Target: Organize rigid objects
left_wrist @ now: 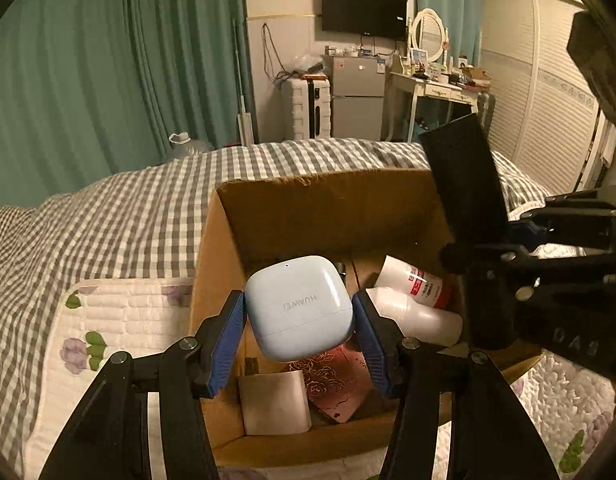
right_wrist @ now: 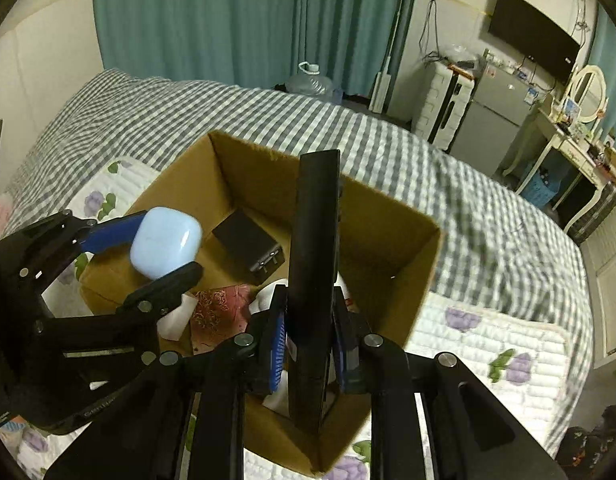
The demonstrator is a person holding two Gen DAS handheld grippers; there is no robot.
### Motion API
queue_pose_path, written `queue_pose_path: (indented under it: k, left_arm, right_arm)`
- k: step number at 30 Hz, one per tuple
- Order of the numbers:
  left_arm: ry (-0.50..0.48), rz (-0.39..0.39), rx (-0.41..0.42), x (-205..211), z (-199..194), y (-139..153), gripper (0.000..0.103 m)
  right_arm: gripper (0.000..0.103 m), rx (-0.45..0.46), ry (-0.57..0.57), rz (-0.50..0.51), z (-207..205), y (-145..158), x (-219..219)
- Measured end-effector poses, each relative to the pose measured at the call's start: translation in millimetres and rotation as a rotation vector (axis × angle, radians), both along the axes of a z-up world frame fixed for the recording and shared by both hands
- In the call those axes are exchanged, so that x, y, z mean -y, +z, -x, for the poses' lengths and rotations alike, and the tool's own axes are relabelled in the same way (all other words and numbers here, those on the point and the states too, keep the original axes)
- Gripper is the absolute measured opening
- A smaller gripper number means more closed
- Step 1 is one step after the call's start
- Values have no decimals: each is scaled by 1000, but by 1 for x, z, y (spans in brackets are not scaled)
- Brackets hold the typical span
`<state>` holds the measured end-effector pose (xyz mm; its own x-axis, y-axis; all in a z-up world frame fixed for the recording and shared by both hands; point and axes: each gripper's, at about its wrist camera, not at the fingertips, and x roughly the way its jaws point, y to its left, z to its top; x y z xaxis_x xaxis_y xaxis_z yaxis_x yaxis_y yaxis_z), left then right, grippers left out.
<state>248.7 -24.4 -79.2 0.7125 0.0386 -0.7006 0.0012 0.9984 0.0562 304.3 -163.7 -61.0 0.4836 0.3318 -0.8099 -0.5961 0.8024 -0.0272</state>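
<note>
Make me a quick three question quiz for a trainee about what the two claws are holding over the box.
1. True or false: the left claw grips a light blue Huawei earbud case.
2. What does the right claw hold: A) a white bottle, B) a flat black slab, C) a charger?
3. Fill in: both items hang above an open ____ box on the bed.

Key: 1 true. 2 B, the flat black slab, held on edge. 3 cardboard.

Bottle (left_wrist: 411,304) and charger (right_wrist: 250,246) inside box (left_wrist: 212,264)
</note>
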Motion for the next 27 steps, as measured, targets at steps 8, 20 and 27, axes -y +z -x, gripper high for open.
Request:
queue_pose_path:
  k: [8, 20, 27]
  left_arm:
    - [30, -9, -18, 0, 0, -4, 58]
    - [76, 8, 45, -13, 10, 20, 59]
    - [92, 17, 55, -19, 10, 23, 59]
  right_arm:
    - [19, -23, 2, 0, 0, -13, 3]
    - [19, -65, 11, 53, -12, -30, -16]
    - [21, -87, 15, 64, -27, -45, -35]
